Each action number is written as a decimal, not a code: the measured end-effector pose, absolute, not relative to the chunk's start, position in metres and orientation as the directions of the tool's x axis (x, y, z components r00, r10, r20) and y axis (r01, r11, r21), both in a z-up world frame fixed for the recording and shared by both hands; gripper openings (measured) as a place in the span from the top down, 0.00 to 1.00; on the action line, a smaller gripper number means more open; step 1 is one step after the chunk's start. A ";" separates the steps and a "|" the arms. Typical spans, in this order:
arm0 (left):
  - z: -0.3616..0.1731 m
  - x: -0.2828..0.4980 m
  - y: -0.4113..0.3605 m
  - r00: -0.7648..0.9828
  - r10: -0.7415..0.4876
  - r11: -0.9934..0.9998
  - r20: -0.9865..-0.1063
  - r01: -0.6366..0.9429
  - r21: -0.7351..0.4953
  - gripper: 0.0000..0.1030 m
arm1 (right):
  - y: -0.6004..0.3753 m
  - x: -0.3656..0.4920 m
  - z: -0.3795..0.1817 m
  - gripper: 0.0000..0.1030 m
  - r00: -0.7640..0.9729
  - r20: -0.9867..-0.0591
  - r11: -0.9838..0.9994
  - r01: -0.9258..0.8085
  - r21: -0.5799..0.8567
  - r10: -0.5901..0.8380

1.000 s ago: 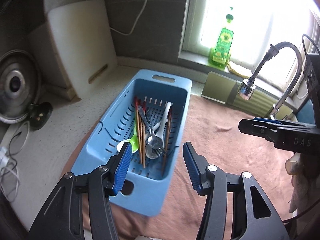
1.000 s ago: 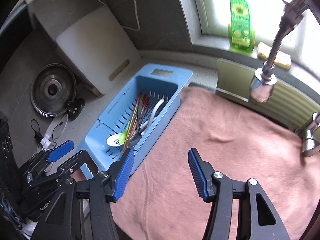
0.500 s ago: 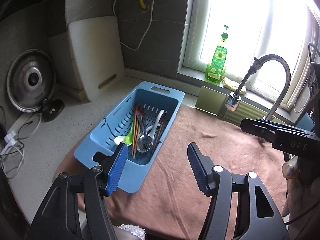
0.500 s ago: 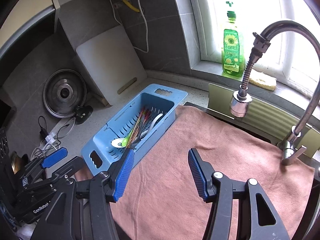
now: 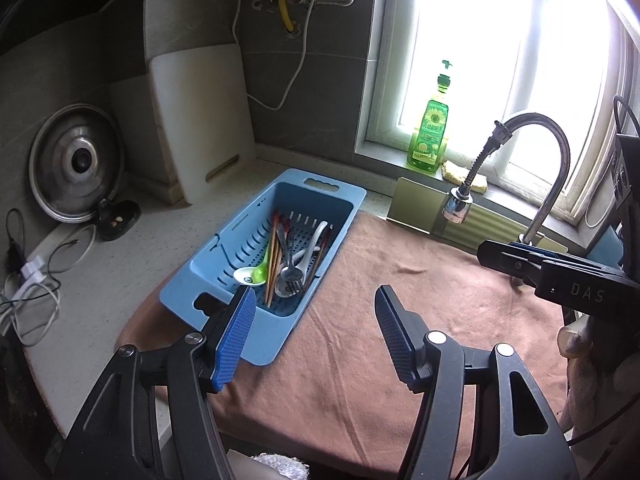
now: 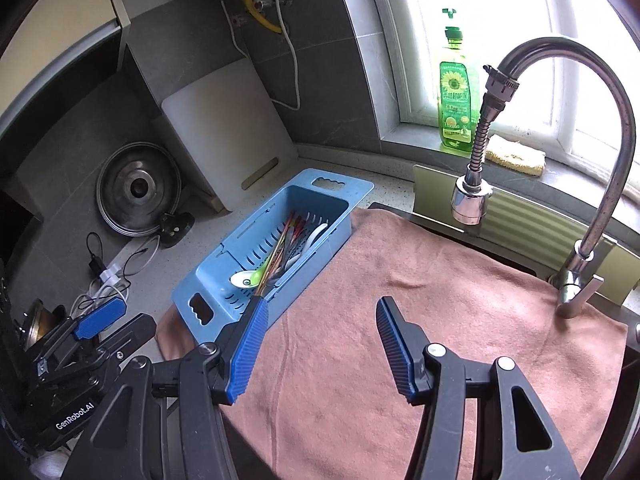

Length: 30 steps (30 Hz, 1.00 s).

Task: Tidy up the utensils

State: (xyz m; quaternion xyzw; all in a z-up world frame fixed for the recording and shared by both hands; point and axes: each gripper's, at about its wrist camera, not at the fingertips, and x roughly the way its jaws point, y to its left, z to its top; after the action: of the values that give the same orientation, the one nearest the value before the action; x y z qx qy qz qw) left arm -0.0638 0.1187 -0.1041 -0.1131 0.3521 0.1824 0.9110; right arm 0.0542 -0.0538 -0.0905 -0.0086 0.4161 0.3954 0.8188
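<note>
A blue slotted basket (image 5: pixel 224 248) (image 6: pixel 240 248) lies on the counter at the left edge of a brown towel (image 5: pixel 400 304) (image 6: pixel 400 304). In it are wooden chopsticks (image 5: pixel 273 264), a green and white spoon (image 5: pixel 252 275) (image 6: pixel 246 279), a white spoon (image 5: pixel 316 240) and metal spoons and a fork (image 5: pixel 290 276). My left gripper (image 5: pixel 314 334) is open and empty, held above the towel just this side of the basket. My right gripper (image 6: pixel 320 344) is open and empty over the towel, to the right of the basket.
A white cutting board (image 5: pixel 200 120) leans on the back wall. A pot lid (image 5: pixel 74 164) and cables (image 5: pixel 36 280) are at the left. A faucet (image 6: pixel 560 140) arches over the towel at the right. A green soap bottle (image 5: pixel 430 128) and a sponge (image 6: pixel 514 154) sit on the sill.
Both grippers have pulled back and up from the basket, which now looks smaller and farther off. Both stayed open and empty. The utensils have not moved.
</note>
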 end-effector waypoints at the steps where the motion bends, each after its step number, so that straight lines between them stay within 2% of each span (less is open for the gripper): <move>1: -0.104 -0.065 0.118 0.686 0.256 0.907 -0.681 -0.414 -0.076 0.40 | -0.055 0.054 -0.090 0.49 0.340 -0.686 0.686 -0.654 0.318 0.643; 30: -0.093 -0.071 0.109 0.698 0.266 0.909 -0.665 -0.411 -0.067 0.40 | -0.064 0.046 -0.082 0.47 0.336 -0.672 0.676 -0.656 0.336 0.660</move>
State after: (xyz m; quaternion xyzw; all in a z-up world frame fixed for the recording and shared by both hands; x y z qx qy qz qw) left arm -0.0712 0.1089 -0.0929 -0.1059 0.3420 0.1851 0.9152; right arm 0.0459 -0.0635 -0.0821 0.0026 0.4124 0.4024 0.8173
